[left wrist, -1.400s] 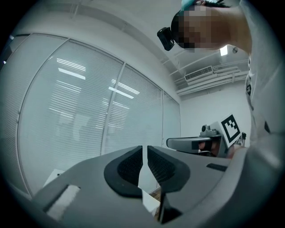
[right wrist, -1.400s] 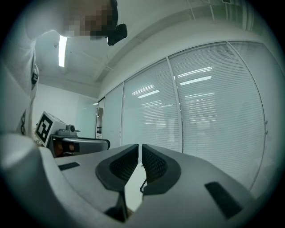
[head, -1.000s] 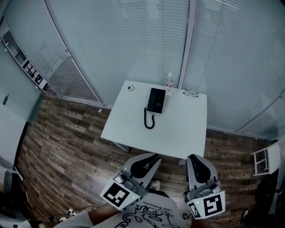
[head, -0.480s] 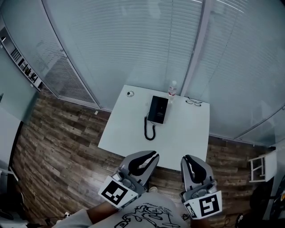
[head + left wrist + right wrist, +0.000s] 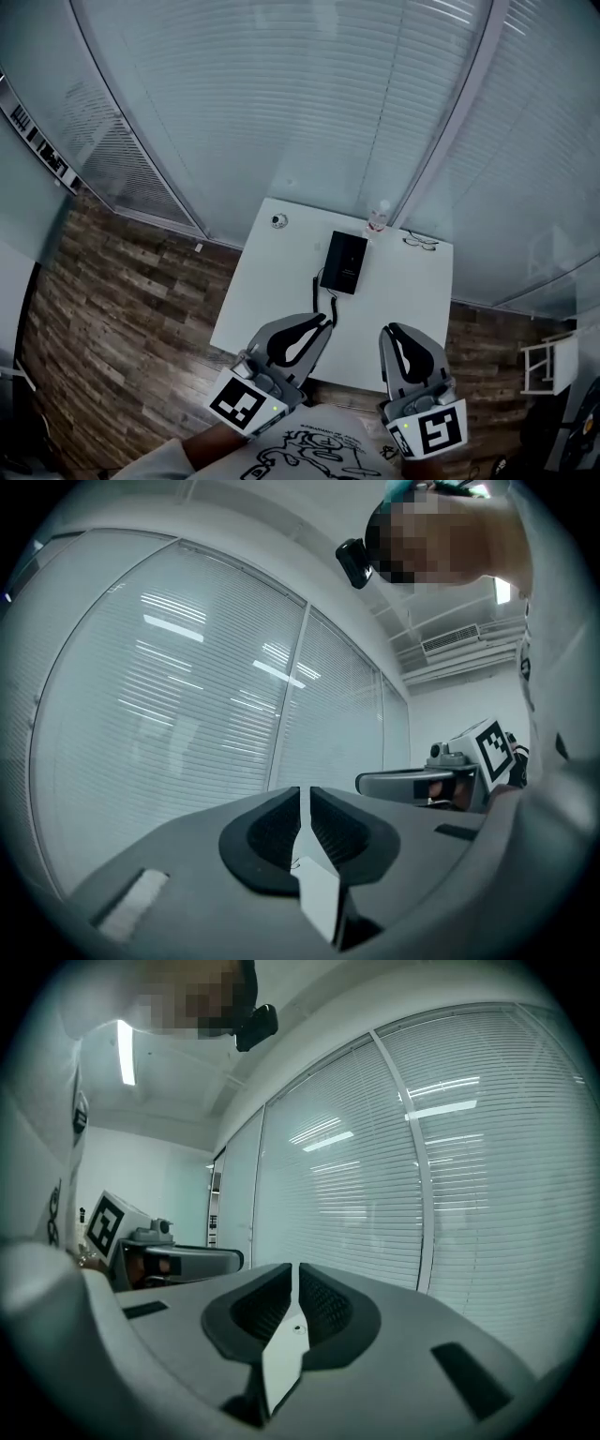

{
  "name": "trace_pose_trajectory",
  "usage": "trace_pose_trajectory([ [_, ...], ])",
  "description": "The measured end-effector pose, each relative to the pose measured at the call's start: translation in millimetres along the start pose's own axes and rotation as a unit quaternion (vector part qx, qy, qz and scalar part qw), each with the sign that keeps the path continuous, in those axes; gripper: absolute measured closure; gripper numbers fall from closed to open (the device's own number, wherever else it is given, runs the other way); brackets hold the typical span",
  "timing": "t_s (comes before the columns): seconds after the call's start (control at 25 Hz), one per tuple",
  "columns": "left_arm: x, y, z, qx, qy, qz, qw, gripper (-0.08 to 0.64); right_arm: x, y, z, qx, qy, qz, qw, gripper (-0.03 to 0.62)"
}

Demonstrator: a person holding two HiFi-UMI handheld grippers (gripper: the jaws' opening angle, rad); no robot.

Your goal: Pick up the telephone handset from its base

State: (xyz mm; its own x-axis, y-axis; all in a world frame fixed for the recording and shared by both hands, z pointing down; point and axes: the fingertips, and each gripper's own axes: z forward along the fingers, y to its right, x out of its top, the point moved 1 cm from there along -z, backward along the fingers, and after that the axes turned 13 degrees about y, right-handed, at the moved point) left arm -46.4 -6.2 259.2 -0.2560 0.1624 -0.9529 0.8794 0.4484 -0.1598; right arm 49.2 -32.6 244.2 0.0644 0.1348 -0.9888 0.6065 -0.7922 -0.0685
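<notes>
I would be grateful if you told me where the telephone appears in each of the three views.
Head view: the telephone lies on the white table, just right of the picture's centre.
Left gripper view: not in it.
Right gripper view: not in it.
Shared landmark: the window blinds, behind the table in the head view and filling the background of both gripper views.
</notes>
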Motion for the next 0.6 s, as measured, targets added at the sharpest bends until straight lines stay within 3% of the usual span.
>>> trace_pose_trajectory([
  [0.28,-4,-53,21,-0.008,-0.003,-0.009,0.9999,0.528,-13,11,51,-0.014,-0.009,-0.002,1.0,0.571],
  [0.6,-16,-66,52,-0.017,-0.014,-0.024,0.9995,0.528,-25,37,66,-0.031,-0.018,0.007,0.999,0.571],
])
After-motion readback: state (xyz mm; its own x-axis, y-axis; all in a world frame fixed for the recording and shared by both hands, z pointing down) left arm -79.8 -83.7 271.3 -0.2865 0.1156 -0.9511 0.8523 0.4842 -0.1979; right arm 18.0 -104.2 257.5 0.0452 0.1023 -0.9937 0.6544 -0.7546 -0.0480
